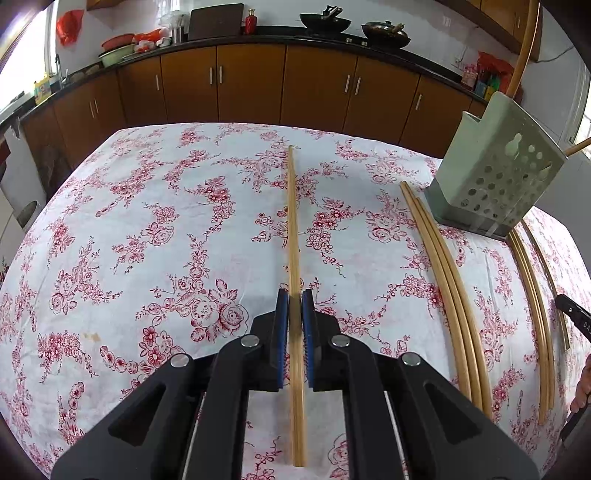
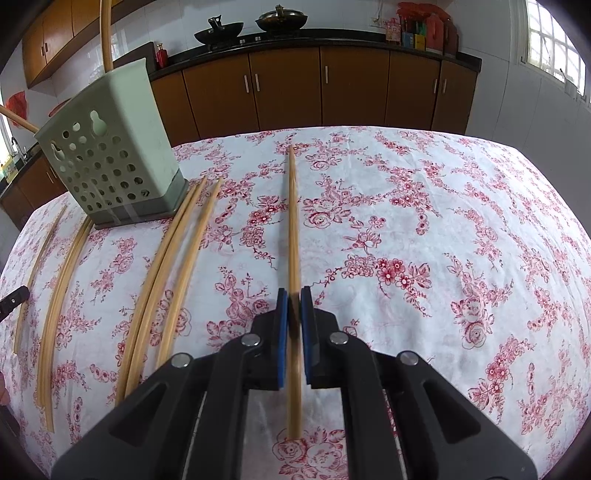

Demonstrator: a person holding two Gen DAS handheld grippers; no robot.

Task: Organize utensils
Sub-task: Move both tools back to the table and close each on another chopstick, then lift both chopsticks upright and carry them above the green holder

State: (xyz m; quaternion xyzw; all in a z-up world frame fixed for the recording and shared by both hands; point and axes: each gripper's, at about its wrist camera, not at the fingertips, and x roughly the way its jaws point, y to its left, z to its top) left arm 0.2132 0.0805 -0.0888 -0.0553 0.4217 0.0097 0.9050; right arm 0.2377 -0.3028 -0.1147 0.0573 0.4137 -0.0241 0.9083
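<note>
In the left wrist view my left gripper (image 1: pixel 294 295) is shut on a pair of bamboo chopsticks (image 1: pixel 293 221) that point away over the floral tablecloth. In the right wrist view my right gripper (image 2: pixel 294 293) is shut on a bamboo chopstick (image 2: pixel 293 221) that also points away. A pale green perforated utensil holder (image 1: pixel 495 162) stands on the table to the right of the left gripper; it also shows in the right wrist view (image 2: pixel 110 151), to the left. It holds chopsticks (image 2: pixel 107 33) that stick out of its top.
Several loose chopsticks (image 1: pixel 443 266) lie on the cloth beside the holder, with more (image 1: pixel 535 295) further right; they also show in the right wrist view (image 2: pixel 173 266). Brown kitchen cabinets (image 1: pixel 251 85) with woks (image 1: pixel 325 20) on the counter stand behind the table (image 2: pixel 443 221).
</note>
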